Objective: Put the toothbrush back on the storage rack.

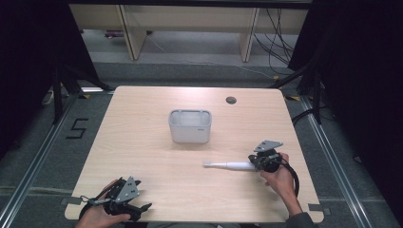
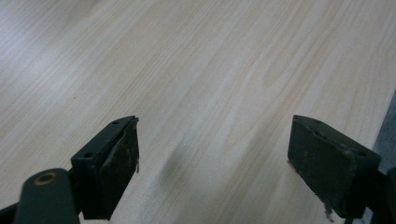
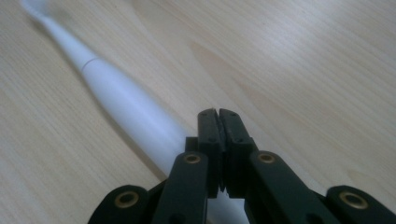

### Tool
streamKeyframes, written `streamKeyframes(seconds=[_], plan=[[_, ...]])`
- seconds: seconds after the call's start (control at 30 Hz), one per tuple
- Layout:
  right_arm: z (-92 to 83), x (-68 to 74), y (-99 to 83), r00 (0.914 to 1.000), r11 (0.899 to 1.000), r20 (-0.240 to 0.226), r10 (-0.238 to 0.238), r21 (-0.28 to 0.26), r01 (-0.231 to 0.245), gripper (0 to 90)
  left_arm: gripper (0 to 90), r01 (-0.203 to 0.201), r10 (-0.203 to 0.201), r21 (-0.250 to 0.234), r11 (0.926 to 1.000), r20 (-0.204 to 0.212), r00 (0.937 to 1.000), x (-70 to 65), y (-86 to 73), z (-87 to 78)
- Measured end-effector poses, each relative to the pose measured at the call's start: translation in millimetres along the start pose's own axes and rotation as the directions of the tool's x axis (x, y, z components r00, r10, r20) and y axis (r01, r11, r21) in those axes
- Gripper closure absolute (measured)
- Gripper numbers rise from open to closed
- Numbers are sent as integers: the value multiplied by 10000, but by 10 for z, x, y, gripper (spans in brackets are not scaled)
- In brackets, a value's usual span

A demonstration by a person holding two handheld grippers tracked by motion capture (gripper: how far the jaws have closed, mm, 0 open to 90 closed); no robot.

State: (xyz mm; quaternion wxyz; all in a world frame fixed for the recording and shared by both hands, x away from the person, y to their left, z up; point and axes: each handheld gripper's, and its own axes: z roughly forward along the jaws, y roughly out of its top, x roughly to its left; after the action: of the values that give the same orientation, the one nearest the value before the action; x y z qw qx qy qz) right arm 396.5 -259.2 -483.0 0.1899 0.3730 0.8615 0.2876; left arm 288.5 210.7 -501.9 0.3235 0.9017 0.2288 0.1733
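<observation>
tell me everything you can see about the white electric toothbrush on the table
The white electric toothbrush looks like smooth, glossy plastic: a thick rounded handle tapering past a thin seam into a slim neck with a small head at the tip. It lies flat on the light wood table, in front of the grey bin and apart from it, head pointing toward the person's left. The right hand-held gripper is at its handle end, jaws shut; whether it touches the handle is unclear.
</observation>
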Motion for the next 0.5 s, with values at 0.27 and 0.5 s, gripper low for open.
streamKeyframes(seconds=[0.27,0.5], plan=[[-63,52,-81,10000,9999,35,-42,131,42,881,163,-5,5,9,10000,17,10000,-1,3,-4],[-124,79,-85,9996,9999,262,145,51,-146,812,163,-10,10,50,10000,54,10000,-8,2,-3]])
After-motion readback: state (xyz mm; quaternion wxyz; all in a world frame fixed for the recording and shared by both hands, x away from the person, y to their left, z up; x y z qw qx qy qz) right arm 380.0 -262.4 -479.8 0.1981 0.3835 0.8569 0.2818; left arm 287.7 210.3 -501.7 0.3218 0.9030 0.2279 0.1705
